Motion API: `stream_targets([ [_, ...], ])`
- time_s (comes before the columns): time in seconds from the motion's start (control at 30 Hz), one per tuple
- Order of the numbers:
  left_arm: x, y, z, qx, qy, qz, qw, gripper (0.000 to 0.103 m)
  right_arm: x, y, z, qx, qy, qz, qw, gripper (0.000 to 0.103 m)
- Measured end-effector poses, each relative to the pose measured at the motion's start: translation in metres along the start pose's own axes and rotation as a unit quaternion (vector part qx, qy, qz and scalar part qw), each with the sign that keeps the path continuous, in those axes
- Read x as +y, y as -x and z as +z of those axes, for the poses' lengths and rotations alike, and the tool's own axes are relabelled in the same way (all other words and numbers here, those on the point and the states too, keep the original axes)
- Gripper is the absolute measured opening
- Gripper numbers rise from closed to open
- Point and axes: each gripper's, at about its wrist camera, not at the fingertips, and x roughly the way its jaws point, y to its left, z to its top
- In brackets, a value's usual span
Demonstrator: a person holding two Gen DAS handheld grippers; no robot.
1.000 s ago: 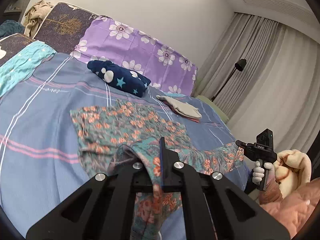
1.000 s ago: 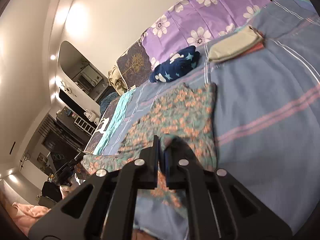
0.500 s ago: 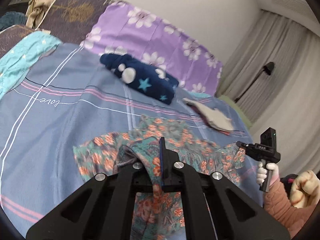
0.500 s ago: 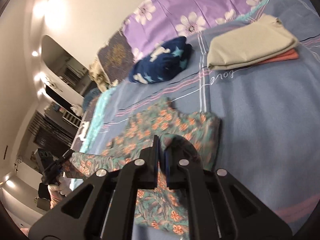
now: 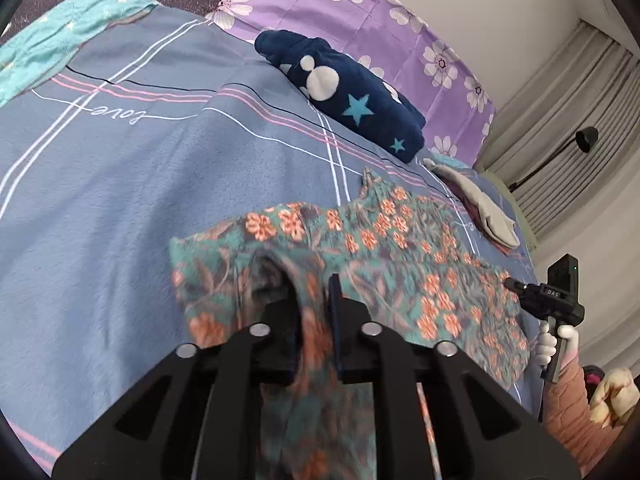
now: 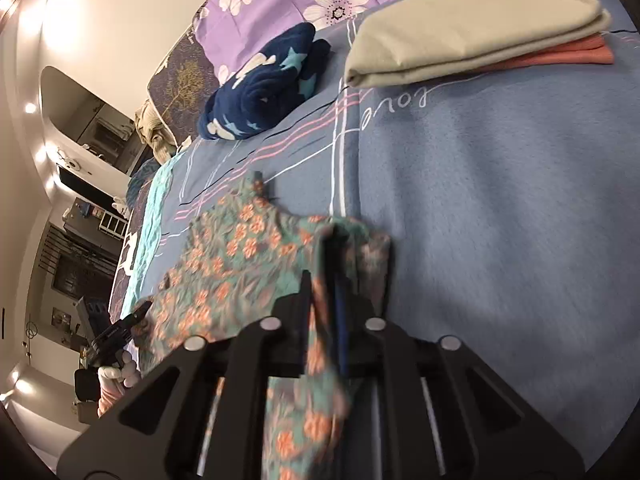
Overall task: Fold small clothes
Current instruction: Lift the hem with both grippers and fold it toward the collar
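Floral garment (image 5: pixel 384 248) lies on the blue bedspread (image 5: pixel 120 184), part-folded: near edge brought over the far part, fold line running between the two tongs.

L gripper (image 5: pixel 312 300): jaws opening, gap narrow, a ridge of floral cloth sits between them. Pads look to be coming off the fabric, not pinching. R gripper (image 6: pixel 322 276): same, jaws opening, narrow gap, cloth bunched between the fingers and draped over the near side. From the left cam the R gripper also shows at the garment's other end (image 5: pixel 540 300), gloved hand (image 5: pixel 554 340) on its handle.

Step, as I read it: release after laying the fold. Task prob. mid-way for this piece.

Risks from here:
- Cloth snags on a pad as tongs pull away → top layer drags back, fold undone. Cause: gap too narrow at withdrawal.
- Uneven release, one side freeing first → edge skews, corners misalign.
- Bunched ridge at each grip pt stays as a hump → next fold lopsided.
- Thin, limp fabric; fast pull-back could flip the edge.

Nearby, well apart from the garment: folded beige-on-coral stack (image 6: pixel 472 28), rolled navy star fleece (image 5: pixel 348 92), purple floral pillow (image 5: pixel 380 12).
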Motion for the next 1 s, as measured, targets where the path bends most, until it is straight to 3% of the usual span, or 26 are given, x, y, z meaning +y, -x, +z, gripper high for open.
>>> stream_targets([
  [0.2,-0.015,0.025,-0.022,0.002,-0.031,0.006,0.9995,0.015,0.012,0.022,-0.032,0.007,0.046,-0.023,0.999,0.022],
  [0.3,-0.017,0.026,-0.025,0.006,-0.038,0.02,0.999,0.005,0.014,0.024,-0.041,0.004,0.06,-0.033,0.998,0.007],
  [0.43,-0.014,0.03,-0.018,0.004,-0.022,0.005,0.9997,0.002,0.017,0.028,-0.036,-0.005,0.049,-0.014,0.999,0.005],
  [0.63,-0.014,0.038,0.036,-0.047,0.017,-0.041,0.9979,0.002,0.027,0.042,0.006,-0.045,0.004,0.071,0.996,0.005],
  [0.7,-0.008,0.03,0.058,-0.062,0.034,-0.032,0.997,0.002,0.031,0.04,0.032,-0.062,-0.011,0.086,0.994,0.005],
  [0.77,0.002,0.006,0.076,-0.066,0.046,0.005,0.9967,0.003,0.032,0.024,0.064,-0.07,-0.022,0.07,0.995,0.006],
  [0.8,0.008,-0.012,0.08,-0.047,0.055,0.024,0.9971,0.004,0.03,0.009,0.079,-0.068,-0.027,0.042,0.996,0.012],
  [0.9,0.016,-0.037,0.077,0.001,0.079,0.052,0.9955,0.013,0.022,-0.018,0.09,-0.05,-0.035,-0.017,0.998,0.014],
  [1.0,0.014,-0.028,0.07,-0.014,0.065,0.051,0.9965,0.033,0.022,-0.031,0.079,-0.031,-0.012,-0.019,0.999,0.028],
])
